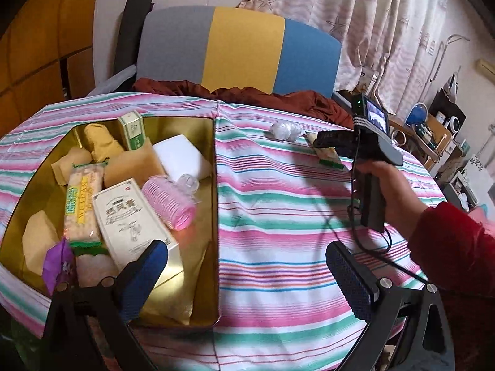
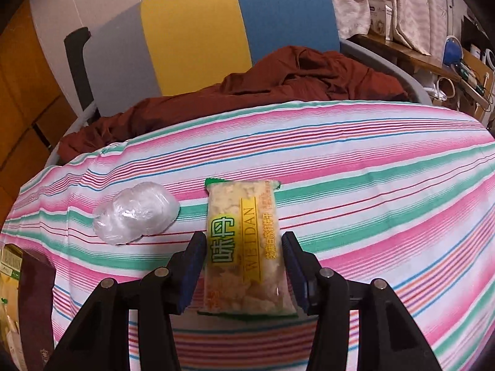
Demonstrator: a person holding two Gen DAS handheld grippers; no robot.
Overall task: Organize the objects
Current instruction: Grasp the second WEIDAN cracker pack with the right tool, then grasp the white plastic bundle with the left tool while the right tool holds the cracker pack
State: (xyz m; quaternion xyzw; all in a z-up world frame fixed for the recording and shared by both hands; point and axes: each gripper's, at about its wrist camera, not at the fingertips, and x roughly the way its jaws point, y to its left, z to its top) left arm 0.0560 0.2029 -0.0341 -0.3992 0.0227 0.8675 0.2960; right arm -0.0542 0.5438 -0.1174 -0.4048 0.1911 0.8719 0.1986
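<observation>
A gold tin (image 1: pixel 213 216) sits on the striped tablecloth at the left. It holds a cracker pack (image 1: pixel 81 204), a white box (image 1: pixel 130 219), a pink hair roller (image 1: pixel 168 201), a green box (image 1: pixel 133 130) and tan packets. My left gripper (image 1: pixel 244 275) is open and empty, near the tin's front right corner. My right gripper (image 2: pixel 244 247) has its jaws around a yellow-green WEIDAN cracker pack (image 2: pixel 244 241) lying on the cloth; the pads look close to its sides. It also shows in the left wrist view (image 1: pixel 329 154). A crumpled clear plastic wad (image 2: pixel 136 213) lies left of it.
The striped tablecloth (image 1: pixel 294 216) covers the table. A rust-red cloth (image 2: pixel 278 77) lies at the far edge before a grey, yellow and blue chair back (image 1: pixel 241 49). Shelves with clutter (image 1: pixel 433 130) stand at the right. A dark box edge (image 2: pixel 34 303) is at the left.
</observation>
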